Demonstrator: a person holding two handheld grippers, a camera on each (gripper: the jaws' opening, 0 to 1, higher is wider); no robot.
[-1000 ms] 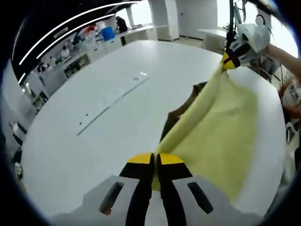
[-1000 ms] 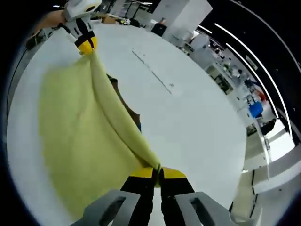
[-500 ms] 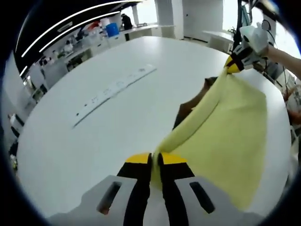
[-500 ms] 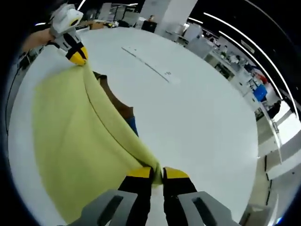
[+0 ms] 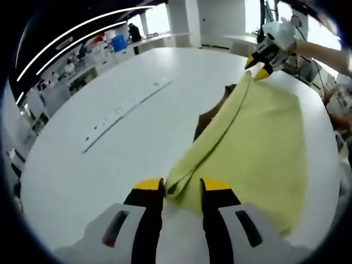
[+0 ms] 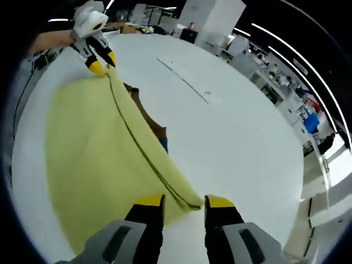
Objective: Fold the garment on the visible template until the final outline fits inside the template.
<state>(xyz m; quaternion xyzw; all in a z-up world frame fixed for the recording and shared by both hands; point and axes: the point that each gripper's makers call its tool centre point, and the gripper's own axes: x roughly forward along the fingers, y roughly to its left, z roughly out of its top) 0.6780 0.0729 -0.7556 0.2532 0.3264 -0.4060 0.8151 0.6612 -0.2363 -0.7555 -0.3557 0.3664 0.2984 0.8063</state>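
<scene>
A pale yellow garment (image 5: 253,137) lies folded on the white round table (image 5: 99,165). Its folded edge runs from my left gripper (image 5: 182,190) to my right gripper (image 5: 257,69). In the left gripper view the left jaws stand open around a loose corner of the cloth. The right gripper, at the far corner, is open too. In the right gripper view the garment (image 6: 93,148) spreads to the left, and the right gripper (image 6: 184,206) is open at its near corner. The left gripper (image 6: 104,63) is open at the far corner. A dark brown piece (image 6: 148,118) with a blue bit (image 6: 164,144) peeks from under the fold.
A long white ruler-like strip (image 5: 126,107) lies on the table (image 6: 236,143) beside the garment, also seen as the strip (image 6: 187,82). A person's arm (image 5: 324,52) holds the far gripper. Benches and shelves stand beyond the table's rim.
Both grippers have opened and let go of the garment's corners. The folded edge, held taut and raised before, now rests slack on the table.
</scene>
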